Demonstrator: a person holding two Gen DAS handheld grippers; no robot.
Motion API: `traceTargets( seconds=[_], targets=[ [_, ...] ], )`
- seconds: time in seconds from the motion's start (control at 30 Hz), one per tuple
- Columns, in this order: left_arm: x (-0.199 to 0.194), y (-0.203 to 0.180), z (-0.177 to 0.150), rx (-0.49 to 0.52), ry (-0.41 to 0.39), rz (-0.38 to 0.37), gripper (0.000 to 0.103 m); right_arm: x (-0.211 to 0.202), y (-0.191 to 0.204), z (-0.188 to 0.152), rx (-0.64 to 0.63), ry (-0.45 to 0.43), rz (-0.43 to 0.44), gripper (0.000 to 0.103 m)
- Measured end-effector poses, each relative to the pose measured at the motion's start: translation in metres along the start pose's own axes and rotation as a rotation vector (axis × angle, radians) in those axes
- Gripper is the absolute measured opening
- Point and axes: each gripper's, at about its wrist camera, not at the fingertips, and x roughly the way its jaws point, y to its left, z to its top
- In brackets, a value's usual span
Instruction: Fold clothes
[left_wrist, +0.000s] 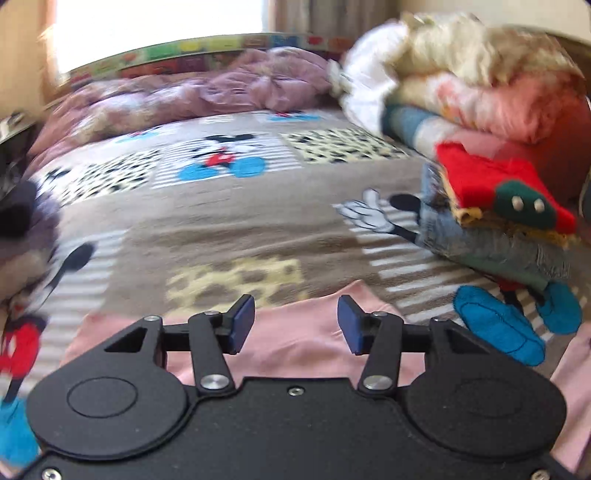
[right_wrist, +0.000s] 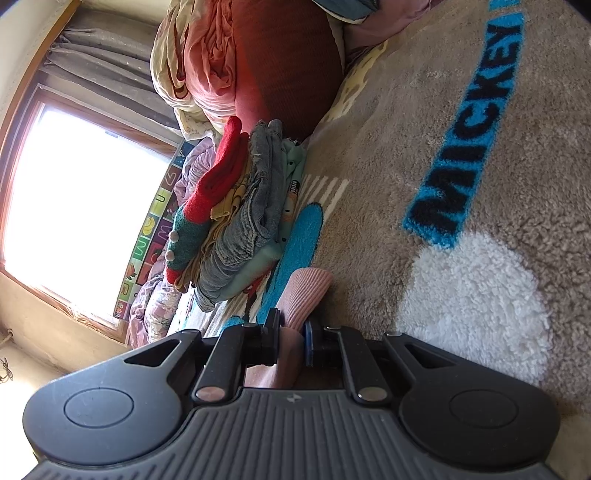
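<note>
A pink garment (left_wrist: 291, 339) lies flat on the Mickey Mouse blanket (left_wrist: 229, 221) in the left wrist view. My left gripper (left_wrist: 295, 325) hovers just over its far edge, open and empty, its blue pads (left_wrist: 242, 323) well apart. In the right wrist view, which is rolled sideways, my right gripper (right_wrist: 291, 341) is shut on a ribbed pink cuff or hem (right_wrist: 303, 295) of the pink garment, low over the blanket (right_wrist: 461, 258).
A stack of folded clothes (left_wrist: 495, 221), red knit on top of jeans, sits at the right on the blanket; it also shows in the right wrist view (right_wrist: 236, 218). Piled bedding and a red pillow (left_wrist: 480, 92) rise behind it. A purple quilt (left_wrist: 184, 88) lies at the back.
</note>
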Motion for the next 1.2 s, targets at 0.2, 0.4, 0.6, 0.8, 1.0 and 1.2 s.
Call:
traceTargets(
  seconds=[0.2, 0.4, 0.6, 0.8, 1.0, 1.2],
  targets=[
    [-0.062, -0.001, -0.051, -0.028, 0.019, -0.049, 0.049, 0.0, -0.001, 0.001, 0.021, -0.001, 0.016, 0.02],
    [-0.104, -0.058, -0.097, 0.084, -0.022, -0.178, 0.052, -0.001, 0.002, 0.001, 0.02, -0.01, 0.029, 0.026],
    [-0.102, -0.133, -0.13, 0.29, -0.1, -0.139, 0.046, -0.003, 0.003, 0.0, -0.011, -0.022, 0.024, 0.025],
    [-0.1, -0.157, -0.155, 0.38, -0.084, -0.113, 0.037, -0.005, -0.002, -0.001, -0.018, -0.027, 0.023, 0.013],
    [-0.072, -0.17, -0.154, 0.358, 0.07, -0.22, 0.036, -0.005, -0.004, 0.0, 0.007, -0.021, 0.025, 0.013],
    [-0.074, -0.183, -0.124, 0.34, -0.037, -0.198, 0.035, -0.006, -0.006, 0.0, 0.027, -0.015, 0.034, 0.012]
  ],
)
